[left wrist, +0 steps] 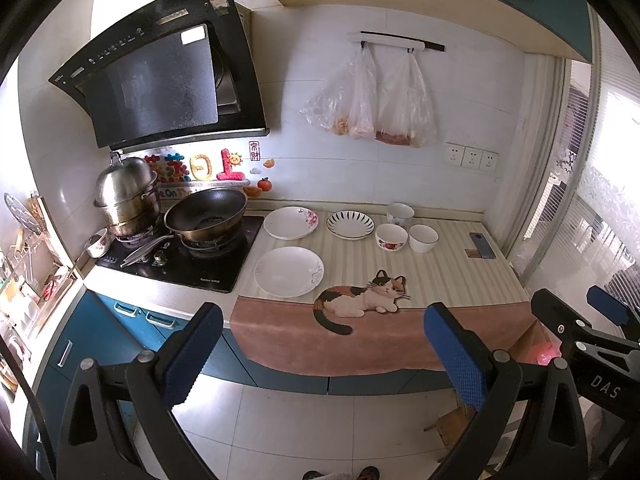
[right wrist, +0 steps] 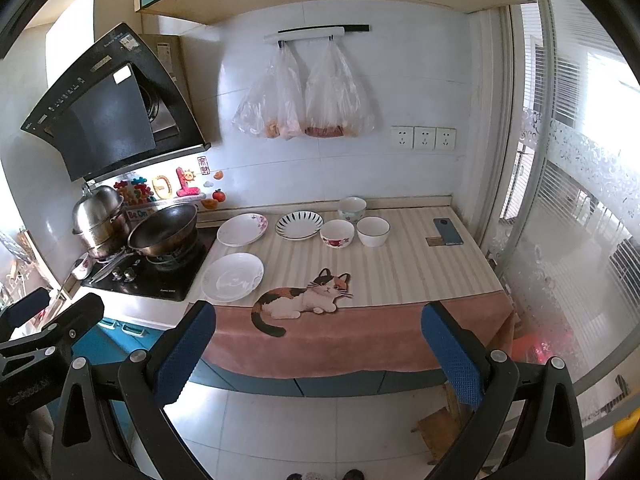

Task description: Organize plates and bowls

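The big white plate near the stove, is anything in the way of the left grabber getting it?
No. The left gripper hangs open, off the counter; only the cat mat lies before the white plate.

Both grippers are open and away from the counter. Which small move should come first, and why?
Probably bring the left gripper forward toward the near white plate: it lies nearest the counter edge on the left side, and both grippers, the right gripper too, hold nothing.
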Demonstrator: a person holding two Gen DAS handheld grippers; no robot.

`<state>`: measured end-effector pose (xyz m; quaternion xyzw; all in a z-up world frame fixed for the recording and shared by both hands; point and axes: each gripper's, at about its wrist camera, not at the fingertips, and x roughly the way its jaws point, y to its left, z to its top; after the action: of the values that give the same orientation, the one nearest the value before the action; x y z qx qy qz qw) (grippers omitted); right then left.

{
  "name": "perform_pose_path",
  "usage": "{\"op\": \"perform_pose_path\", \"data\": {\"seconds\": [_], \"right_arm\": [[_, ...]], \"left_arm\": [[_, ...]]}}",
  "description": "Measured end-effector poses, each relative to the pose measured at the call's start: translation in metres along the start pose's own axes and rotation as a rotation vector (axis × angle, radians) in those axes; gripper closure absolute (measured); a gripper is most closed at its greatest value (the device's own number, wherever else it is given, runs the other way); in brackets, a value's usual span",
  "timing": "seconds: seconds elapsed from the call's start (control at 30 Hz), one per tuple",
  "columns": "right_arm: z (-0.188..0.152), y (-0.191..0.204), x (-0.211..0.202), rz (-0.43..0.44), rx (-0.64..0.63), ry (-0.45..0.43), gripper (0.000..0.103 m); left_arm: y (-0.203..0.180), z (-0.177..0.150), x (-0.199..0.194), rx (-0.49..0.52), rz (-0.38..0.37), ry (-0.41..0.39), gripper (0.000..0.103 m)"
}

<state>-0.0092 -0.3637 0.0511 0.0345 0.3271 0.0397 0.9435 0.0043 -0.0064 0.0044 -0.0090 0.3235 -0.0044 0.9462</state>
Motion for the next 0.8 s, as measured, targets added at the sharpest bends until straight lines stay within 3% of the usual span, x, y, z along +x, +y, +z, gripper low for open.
{"op": "perform_pose_path", "data": {"seconds": [0.8], "right_arm": [[0.007, -0.002, 0.018, -0.007, 0.005, 0.016, 0.000]], "left_arm": [[-0.003, -0.002, 0.012, -0.004, -0.001, 0.010, 0.000]]}}
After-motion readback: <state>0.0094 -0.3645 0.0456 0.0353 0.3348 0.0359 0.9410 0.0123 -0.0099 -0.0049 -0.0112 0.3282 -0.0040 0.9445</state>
